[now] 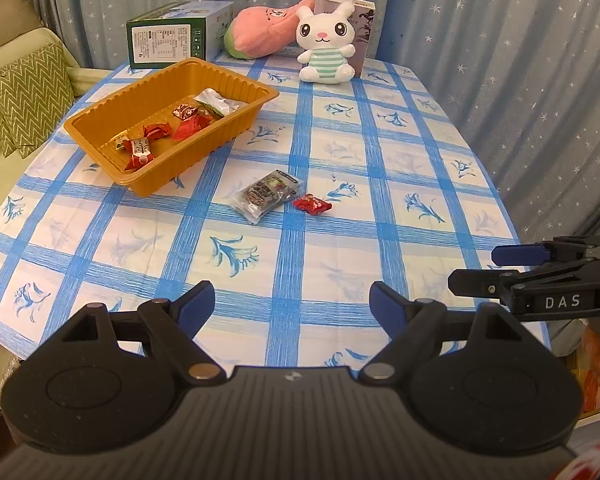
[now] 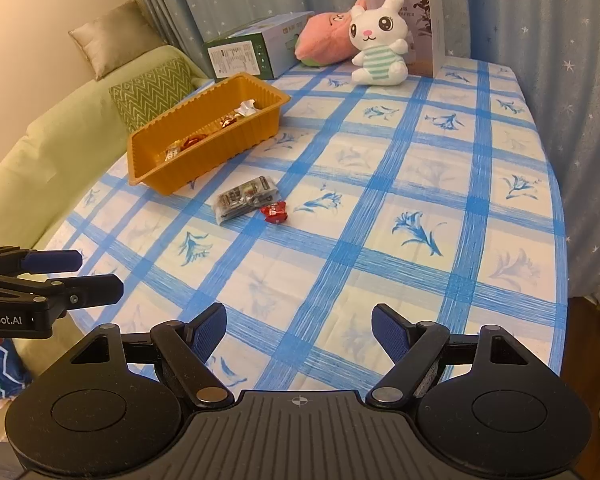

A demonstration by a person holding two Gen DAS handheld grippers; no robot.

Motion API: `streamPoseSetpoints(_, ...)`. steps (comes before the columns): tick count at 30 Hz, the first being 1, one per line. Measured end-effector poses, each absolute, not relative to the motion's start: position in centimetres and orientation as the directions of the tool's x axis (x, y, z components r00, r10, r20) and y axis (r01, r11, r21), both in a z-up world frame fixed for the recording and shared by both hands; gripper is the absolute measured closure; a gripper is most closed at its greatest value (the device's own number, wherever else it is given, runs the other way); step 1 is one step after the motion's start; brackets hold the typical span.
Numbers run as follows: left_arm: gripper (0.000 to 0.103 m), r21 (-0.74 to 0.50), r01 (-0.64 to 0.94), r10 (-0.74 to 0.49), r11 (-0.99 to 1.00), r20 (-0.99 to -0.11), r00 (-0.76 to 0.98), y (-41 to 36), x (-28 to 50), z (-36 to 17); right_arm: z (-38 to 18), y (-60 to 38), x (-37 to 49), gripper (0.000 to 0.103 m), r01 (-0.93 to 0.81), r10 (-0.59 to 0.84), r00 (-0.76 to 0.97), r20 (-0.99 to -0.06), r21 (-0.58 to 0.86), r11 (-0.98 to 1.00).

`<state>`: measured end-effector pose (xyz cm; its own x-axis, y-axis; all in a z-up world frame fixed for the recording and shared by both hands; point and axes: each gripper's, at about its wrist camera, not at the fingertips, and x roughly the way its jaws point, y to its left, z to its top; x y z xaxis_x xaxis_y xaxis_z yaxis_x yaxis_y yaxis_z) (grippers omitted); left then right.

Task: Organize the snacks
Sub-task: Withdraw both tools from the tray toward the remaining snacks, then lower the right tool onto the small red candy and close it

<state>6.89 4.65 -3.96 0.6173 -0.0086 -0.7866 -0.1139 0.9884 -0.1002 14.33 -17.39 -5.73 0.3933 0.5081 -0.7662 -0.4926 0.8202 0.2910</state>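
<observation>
Left wrist view showing most of the sorting already done: several wrapped snacks lying inside the orange tray (image 1: 100, 114), two pieces waiting outside it on the blue-checked tablecloth (image 1: 380, 216). Clear foil packet (image 1: 266, 195) lying just beside the tray's near corner, small red candy (image 1: 312, 203) sitting right next to the packet, possibly touching it. Judging the step in hand as the approach for the next pick, nothing being carried. Left gripper (image 1: 292, 304) hovering low over the near edge of the table, jaws spread wide and empty, aimed roughly at the two loose pieces. Right gripper (image 2: 298, 326) hanging alongside at similar height, equally wide, empty too, and well apart from the snacks. Next move probably calling for reaching forward, lowering over the candy or packet, straddling it cleanly without nudging its neighbour, then closing and lifting toward the tray.
</observation>
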Motion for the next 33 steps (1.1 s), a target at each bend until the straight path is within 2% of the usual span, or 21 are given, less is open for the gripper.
streamPoseSetpoints(18,0.021,-0.087,-0.129,0.007,0.988,-0.802,0.597,7.5,9.2,-5.5,-7.4,-15.1,16.8,0.024,-0.48,0.483,0.373,-0.792,0.281,0.831)
streamPoseSetpoints(33,0.027,-0.053,-0.098,0.015,0.994,-0.811,0.584,9.0,13.4,-7.9,-10.1,-12.8,19.8,0.024,-0.482,0.467,0.401,-0.788,0.252,0.839)
